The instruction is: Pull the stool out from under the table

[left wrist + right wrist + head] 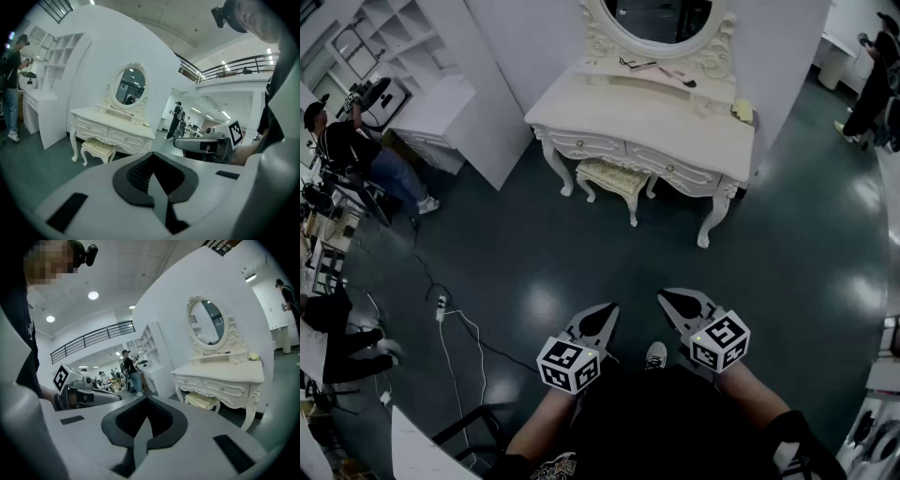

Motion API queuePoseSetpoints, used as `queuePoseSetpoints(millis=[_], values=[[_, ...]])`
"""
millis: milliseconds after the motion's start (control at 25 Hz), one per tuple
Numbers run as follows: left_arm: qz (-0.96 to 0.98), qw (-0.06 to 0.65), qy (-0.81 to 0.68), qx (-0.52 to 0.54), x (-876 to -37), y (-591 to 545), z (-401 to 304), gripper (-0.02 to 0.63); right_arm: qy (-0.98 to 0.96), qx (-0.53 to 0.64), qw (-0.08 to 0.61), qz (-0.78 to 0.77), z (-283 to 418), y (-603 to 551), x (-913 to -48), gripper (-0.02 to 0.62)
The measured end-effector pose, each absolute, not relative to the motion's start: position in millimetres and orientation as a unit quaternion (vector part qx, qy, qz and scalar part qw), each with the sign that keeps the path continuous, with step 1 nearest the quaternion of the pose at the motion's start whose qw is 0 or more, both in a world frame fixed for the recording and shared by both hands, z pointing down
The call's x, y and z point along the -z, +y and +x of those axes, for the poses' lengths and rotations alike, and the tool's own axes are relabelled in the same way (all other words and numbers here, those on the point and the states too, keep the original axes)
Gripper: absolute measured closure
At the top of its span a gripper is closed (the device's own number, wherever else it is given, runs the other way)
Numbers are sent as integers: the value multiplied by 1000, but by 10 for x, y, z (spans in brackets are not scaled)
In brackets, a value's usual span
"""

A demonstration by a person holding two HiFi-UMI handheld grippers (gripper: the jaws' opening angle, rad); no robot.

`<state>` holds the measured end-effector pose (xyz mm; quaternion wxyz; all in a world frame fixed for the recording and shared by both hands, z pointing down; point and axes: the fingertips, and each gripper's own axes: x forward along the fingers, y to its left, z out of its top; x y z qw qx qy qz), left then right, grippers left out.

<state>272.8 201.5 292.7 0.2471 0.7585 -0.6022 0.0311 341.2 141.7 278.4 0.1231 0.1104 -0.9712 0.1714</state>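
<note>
A cream stool with carved legs sits tucked under the white dressing table, only its front half showing; it also appears in the left gripper view and the right gripper view. Both grippers hover close to my body, well short of the table. My left gripper is shut and empty. My right gripper is shut too, with nothing between its jaws. Each points toward the table across bare dark floor.
An oval mirror tops the table, with small items on its shelf. White shelving and a cabinet stand at the left. A cable and power strip lie on the floor at the left. People stand at the far left and far right.
</note>
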Motion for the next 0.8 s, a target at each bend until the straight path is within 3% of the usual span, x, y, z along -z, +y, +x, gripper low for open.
queuePoseSetpoints(millis=[800], values=[[758,242,-605,-29,-2848,2118,2716,598,-971,-180,111,113,3437,1469,-2728,568]])
